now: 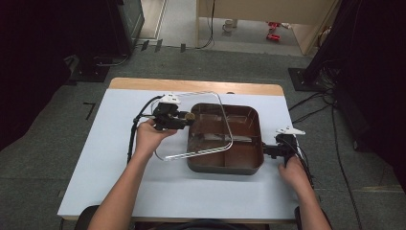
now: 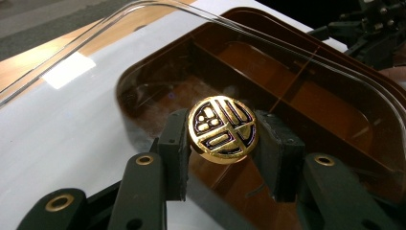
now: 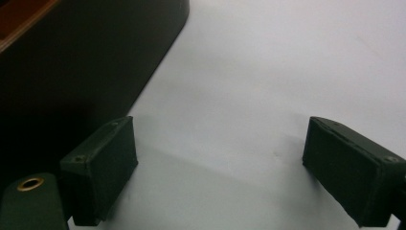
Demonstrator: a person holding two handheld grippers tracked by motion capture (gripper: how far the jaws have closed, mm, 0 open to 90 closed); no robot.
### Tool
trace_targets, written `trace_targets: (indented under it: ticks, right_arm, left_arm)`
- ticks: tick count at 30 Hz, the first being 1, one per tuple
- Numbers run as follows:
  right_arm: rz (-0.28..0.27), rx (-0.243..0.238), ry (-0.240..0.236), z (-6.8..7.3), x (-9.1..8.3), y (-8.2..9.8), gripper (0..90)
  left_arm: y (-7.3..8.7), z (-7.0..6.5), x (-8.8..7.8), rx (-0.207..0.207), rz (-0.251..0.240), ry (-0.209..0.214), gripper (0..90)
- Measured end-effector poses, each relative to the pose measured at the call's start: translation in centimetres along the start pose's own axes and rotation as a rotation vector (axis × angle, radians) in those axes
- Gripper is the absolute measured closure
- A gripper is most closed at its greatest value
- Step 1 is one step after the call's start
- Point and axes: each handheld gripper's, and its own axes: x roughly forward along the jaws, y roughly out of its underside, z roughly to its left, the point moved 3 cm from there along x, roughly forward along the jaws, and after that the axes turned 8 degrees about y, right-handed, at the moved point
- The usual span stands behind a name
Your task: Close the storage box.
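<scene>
High view: the left gripper (image 1: 187,116) holds a clear lid (image 1: 201,125) by its gold knob (image 1: 190,116), tilted over the left half of a brown tray (image 1: 252,125) on the white table (image 1: 115,167). The lid is off its seat, with 1 corner hanging out past the tray's left wall. The right gripper (image 1: 266,151) rests at the tray's right wall, low on the table; whether it touches the tray is hard to tell from here.

Left gripper view: the 2 pads (image 2: 174,143) press on the knob (image 2: 222,125) from both sides, so the grip is firm. Through the lid (image 2: 119,57) the tray's (image 2: 297,62) dividers show, and its compartments look empty.

Right gripper view: the jaws stand wide with nothing between them, just bare table (image 3: 268,72), and the tray's dark wall (image 3: 95,62) sits beside the left pad (image 3: 103,167).

As I judge it, the lid is gripped and lifted; setting it down squarely, on the tray or aside, is left.
</scene>
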Motion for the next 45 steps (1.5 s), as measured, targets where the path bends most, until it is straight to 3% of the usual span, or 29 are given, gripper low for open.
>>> trace_targets:
  ticks: [9, 12, 19, 28, 33, 40, 45]
  right_arm:
    - [-0.002, -0.003, 0.0, 0.0, 0.0, 0.0, 10.8]
    - [-0.002, -0.004, 0.0, 0.0, 0.0, 0.0, 10.8]
    - [-0.002, -0.002, 0.0, 0.0, 0.0, 0.0, 10.8]
    - [-0.003, -0.003, 0.001, 0.0, 0.0, 0.0, 10.8]
    - [-0.001, -0.002, 0.001, 0.0, 0.0, 0.0, 10.8]
    - [-0.002, -0.002, 0.001, 0.0, 0.0, 0.0, 11.0]
    - [-0.002, -0.002, 0.001, 0.0, 0.0, 0.0, 11.0]
  left_arm:
    - [-0.5, -1.6, 3.0, 0.037, 0.038, 0.051, 59.3]
    - [-0.6, -2.6, 4.7, 0.064, 0.057, 0.088, 59.4]
    - [-0.9, -3.8, 7.1, 0.106, 0.104, 0.105, 59.3]
    - [-2.0, -4.2, 9.6, 0.129, 0.111, 0.137, 59.3]
    - [-2.4, -4.3, 10.4, 0.146, 0.129, 0.143, 59.3]
    - [-2.2, -4.2, 10.9, 0.118, 0.11, 0.167, 59.1]
    - [-2.3, -4.3, 10.9, 0.118, 0.118, 0.158, 58.7]
